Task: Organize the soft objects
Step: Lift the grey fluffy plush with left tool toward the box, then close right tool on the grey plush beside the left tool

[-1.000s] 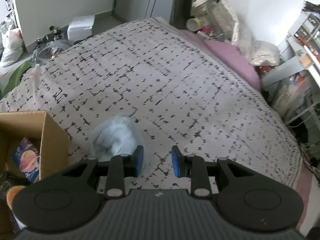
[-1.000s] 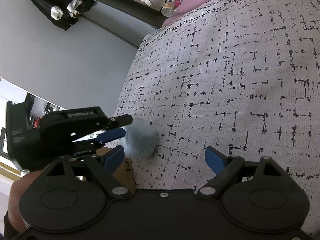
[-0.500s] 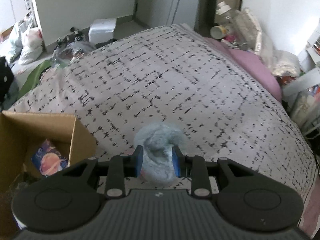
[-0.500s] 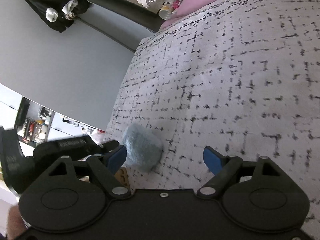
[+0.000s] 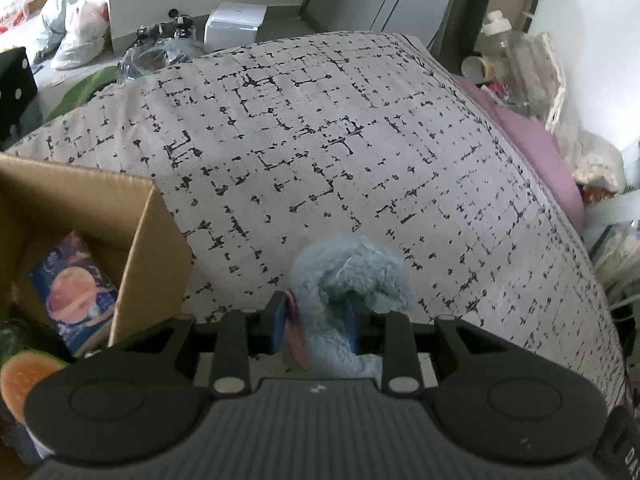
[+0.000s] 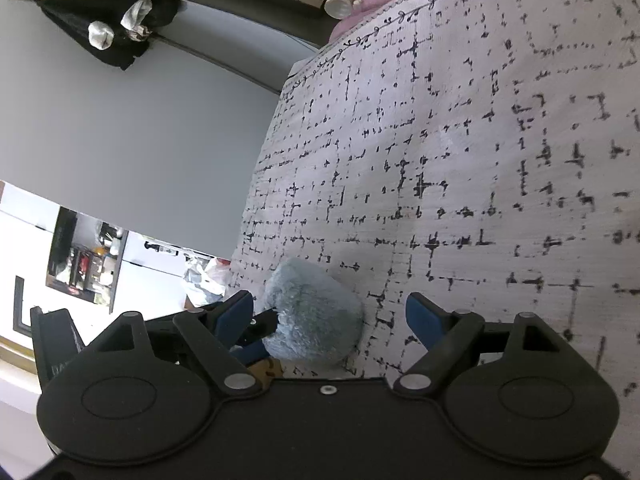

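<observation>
A fluffy light-blue soft toy (image 5: 352,276) sits between the blue pads of my left gripper (image 5: 316,322), which is shut on it just above the patterned bedspread (image 5: 320,140). The toy also shows in the right wrist view (image 6: 316,316), with the left gripper's fingers (image 6: 256,332) on it. My right gripper (image 6: 330,320) is open and empty, hovering over the bed close to the toy. An open cardboard box (image 5: 132,240) stands at the left of the bed.
The box holds a planet-print packet (image 5: 74,292) and an orange-fleshed fruit toy (image 5: 24,376). A pink sheet (image 5: 536,152) and bottles (image 5: 496,48) lie at the bed's far right edge. Bags (image 5: 76,32) lie on the floor beyond.
My left gripper moved right onto the blue toy and shut on it, then lifted it slightly. The right gripper stayed open and tilted a little.
</observation>
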